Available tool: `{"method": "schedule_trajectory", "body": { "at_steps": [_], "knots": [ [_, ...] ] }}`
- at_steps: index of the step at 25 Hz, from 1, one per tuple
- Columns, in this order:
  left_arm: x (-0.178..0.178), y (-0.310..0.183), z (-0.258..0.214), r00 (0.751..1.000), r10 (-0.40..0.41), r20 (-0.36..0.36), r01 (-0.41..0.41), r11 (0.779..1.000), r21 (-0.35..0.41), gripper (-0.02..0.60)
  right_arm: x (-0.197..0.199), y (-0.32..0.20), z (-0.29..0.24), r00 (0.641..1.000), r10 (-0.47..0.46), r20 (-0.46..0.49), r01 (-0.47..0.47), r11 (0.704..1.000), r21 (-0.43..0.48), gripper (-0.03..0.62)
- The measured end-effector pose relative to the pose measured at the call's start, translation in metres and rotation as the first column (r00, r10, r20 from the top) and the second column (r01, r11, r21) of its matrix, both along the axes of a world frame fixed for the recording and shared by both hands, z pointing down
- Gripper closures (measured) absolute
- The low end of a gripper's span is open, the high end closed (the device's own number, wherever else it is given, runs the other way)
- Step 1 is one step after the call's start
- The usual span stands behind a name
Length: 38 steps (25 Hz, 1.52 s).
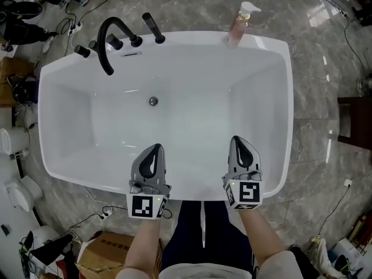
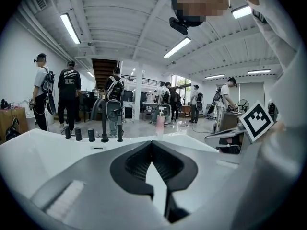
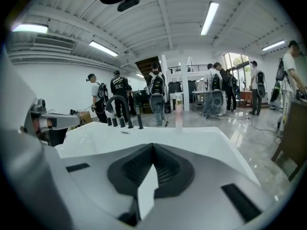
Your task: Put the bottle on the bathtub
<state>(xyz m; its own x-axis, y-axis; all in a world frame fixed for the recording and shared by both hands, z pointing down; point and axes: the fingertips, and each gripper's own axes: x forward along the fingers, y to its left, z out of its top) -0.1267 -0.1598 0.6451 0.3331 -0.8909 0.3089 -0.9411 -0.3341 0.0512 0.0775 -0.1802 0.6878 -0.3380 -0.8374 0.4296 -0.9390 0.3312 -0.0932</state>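
Left gripper (image 1: 156, 148) (image 2: 152, 146): clenched, jaw tips together, nothing between them; held over the near rim of the tub, pointing toward its far end.
Right gripper (image 1: 237, 140) (image 3: 153, 148): clenched and empty in the same way; level with the left gripper, to its right and apart from it.
Forearms (image 1: 143, 246): bare, entering from the near edge, one behind each gripper.
Bathtub (image 1: 174, 38) (image 2: 29, 143) (image 3: 86, 133): white, rectangular with rounded corners, basin holding nothing; directly ahead of both grippers.
Drain (image 1: 153, 101): round, metal, on the basin floor toward the far end.
Pump bottle (image 1: 238, 27) (image 2: 160, 123) (image 3: 178, 115): pink body, white pump head, upright on the far right corner of the bathtub rim; well apart from both grippers.
Faucet (image 1: 107, 42) (image 2: 103, 121) (image 3: 117, 110): black arched spout on the far left corner of the rim.
Faucet handles (image 1: 153, 28): black, set in a row beside the spout.
Floor (image 1: 325, 109): grey marble-pattern tile, with loose cables beyond the tub's left side.
Cardboard box (image 1: 99, 254): brown, on the floor at near left.
Background people (image 2: 69, 92) (image 3: 120, 92): several standing, far beyond the tub.
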Motion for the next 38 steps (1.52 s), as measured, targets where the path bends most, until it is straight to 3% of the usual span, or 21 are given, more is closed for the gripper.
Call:
{"method": "schedule_trajectory", "body": {
  "at_steps": [7, 12, 17, 22, 26, 32, 38],
  "knots": [
    [-0.002, 0.012, -0.061, 1.0, -0.006, 0.012, 0.006, 1.0, 0.023, 0.574, -0.008, 0.014, -0.072, 0.999, -0.043, 0.014, 0.042, 0.998, 0.047, 0.589],
    [-0.003, 0.017, -0.129, 1.0, -0.02, 0.012, 0.019, 0.996, 0.081, 0.574, -0.003, 0.022, -0.142, 0.991, -0.026, 0.132, 0.024, 1.0, 0.011, 0.589],
    [-0.013, 0.027, -0.197, 1.0, -0.019, -0.002, 0.02, 0.991, 0.13, 0.574, -0.01, 0.036, -0.219, 0.98, -0.036, 0.198, 0.03, 0.999, 0.034, 0.589],
    [-0.017, 0.05, -0.251, 0.999, -0.038, -0.039, 0.044, 0.987, 0.154, 0.574, -0.01, 0.075, -0.27, 0.98, -0.036, 0.198, 0.029, 0.999, 0.041, 0.589],
    [-0.013, 0.072, -0.269, 0.998, -0.016, -0.067, 0.026, 0.988, 0.154, 0.574, -0.013, 0.101, -0.289, 0.975, -0.018, 0.221, 0.008, 0.999, 0.043, 0.589],
    [-0.019, 0.101, -0.288, 0.996, 0.028, -0.084, -0.013, 0.986, 0.168, 0.574, -0.036, 0.125, -0.316, 0.981, -0.036, 0.189, 0.016, 0.995, 0.103, 0.589],
    [-0.011, 0.111, -0.306, 0.994, 0.043, -0.099, -0.024, 0.981, 0.19, 0.574, -0.035, 0.131, -0.34, 0.983, -0.056, 0.174, 0.029, 0.987, 0.157, 0.589]
  ]
}}
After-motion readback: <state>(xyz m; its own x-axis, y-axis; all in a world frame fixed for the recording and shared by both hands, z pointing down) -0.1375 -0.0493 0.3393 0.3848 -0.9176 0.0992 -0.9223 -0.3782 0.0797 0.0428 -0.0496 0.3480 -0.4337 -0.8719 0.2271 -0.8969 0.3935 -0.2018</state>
